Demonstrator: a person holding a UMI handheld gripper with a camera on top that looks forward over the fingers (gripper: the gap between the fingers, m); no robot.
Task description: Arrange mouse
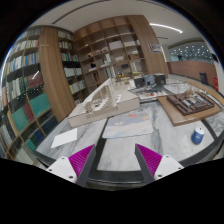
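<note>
Your fingers (pixel 110 160) stand wide apart with nothing between them, the magenta pads (pixel 80 157) facing each other over the pale marbled bench (pixel 125 150). No mouse can be made out anywhere on it. Just ahead of the fingers lie sheets of paper (pixel 128 124), with a white architectural model (pixel 108 100) beyond them. A small blue-and-white object (pixel 198 134) sits off to the right, bookshelves (pixel 40 75) far beyond.

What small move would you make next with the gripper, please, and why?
Probably swing right toward the blue-and-white object, likely the mouse, on the table: the fingers are open, empty and pointed at papers left of it.
</note>
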